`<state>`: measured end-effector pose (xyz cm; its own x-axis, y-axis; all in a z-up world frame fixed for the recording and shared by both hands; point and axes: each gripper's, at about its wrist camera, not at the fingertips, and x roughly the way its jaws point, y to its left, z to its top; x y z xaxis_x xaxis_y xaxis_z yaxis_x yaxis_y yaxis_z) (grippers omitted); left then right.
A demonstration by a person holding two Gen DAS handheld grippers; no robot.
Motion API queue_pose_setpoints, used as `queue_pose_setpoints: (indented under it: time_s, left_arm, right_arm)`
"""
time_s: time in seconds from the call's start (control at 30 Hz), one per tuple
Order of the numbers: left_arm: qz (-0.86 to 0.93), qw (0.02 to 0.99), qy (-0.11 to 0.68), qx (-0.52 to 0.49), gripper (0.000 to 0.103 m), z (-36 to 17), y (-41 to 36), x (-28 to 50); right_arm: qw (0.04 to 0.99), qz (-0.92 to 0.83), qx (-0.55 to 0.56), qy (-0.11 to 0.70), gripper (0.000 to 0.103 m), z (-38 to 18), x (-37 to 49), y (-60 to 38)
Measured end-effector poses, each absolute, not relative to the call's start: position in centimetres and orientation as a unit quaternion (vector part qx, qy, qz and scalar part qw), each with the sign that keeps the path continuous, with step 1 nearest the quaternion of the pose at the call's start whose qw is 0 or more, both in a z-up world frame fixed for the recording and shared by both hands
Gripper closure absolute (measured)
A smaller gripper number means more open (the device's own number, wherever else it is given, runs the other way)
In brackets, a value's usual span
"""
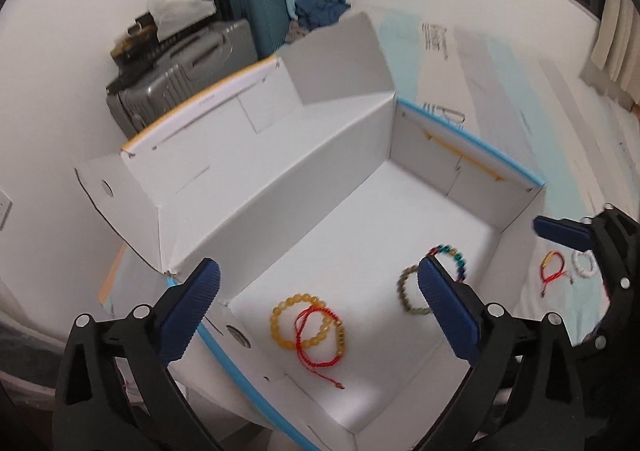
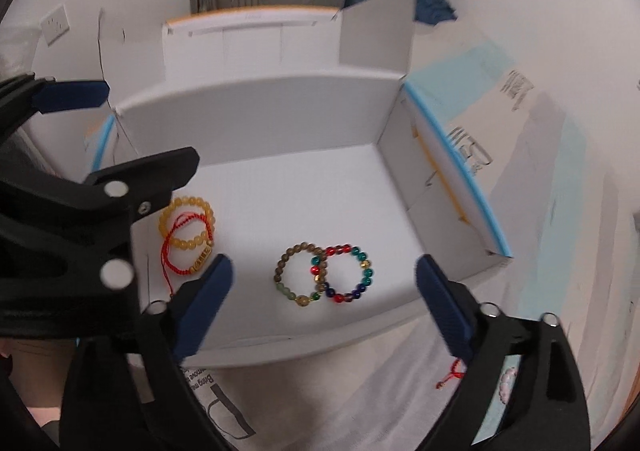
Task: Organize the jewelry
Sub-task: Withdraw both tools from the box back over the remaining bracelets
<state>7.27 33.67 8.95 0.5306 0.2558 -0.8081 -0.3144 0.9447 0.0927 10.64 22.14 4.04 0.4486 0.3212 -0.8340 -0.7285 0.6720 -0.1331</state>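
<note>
An open white cardboard box (image 1: 280, 187) (image 2: 256, 119) holds two pairs of bracelets. A yellow bead bracelet (image 1: 282, 325) (image 2: 190, 241) lies under a red cord bracelet (image 1: 318, 343) (image 2: 170, 263). A brown bead bracelet (image 1: 404, 293) (image 2: 286, 275) overlaps a multicoloured bead bracelet (image 1: 456, 255) (image 2: 362, 279). My left gripper (image 1: 318, 271) (image 2: 150, 123) hangs open above the yellow and red pair, holding nothing. My right gripper (image 2: 324, 267) hangs open above the brown and multicoloured pair, also holding nothing; one of its blue fingers (image 1: 560, 229) shows in the left wrist view.
Outside the box on the right lie another red cord bracelet (image 1: 552, 269) (image 2: 456, 369) and a white bead bracelet (image 1: 582, 263) (image 2: 508, 379). The box's lid flaps (image 1: 224, 123) stand up behind. A grey suitcase (image 1: 180, 67) and a teal suitcase (image 1: 260, 11) stand by the wall.
</note>
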Motion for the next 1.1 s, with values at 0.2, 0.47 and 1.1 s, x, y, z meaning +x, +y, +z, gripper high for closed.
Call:
queue_pose_setpoints:
  time_s: [0.2,0.47,1.1]
  left_arm:
    - [0.138,0.895,0.423,-0.035,0.006,11.1,30.2,6.9]
    - [0.098,0.907,0.408,-0.016,0.006,12.5,24.3,7.7]
    - [0.043,0.915,0.402,-0.004,0.006,12.0,13.9,10.2]
  right_arm:
    - [0.844,0.299,-0.219,0.388,0.007,6.9,11.7,18.3]
    - [0.871,0.256,-0.198,0.371,0.007,8.3,11.8,11.8]
    - [0.899,0.168,-0.121,0.385,0.007,8.4,11.6,-4.4]
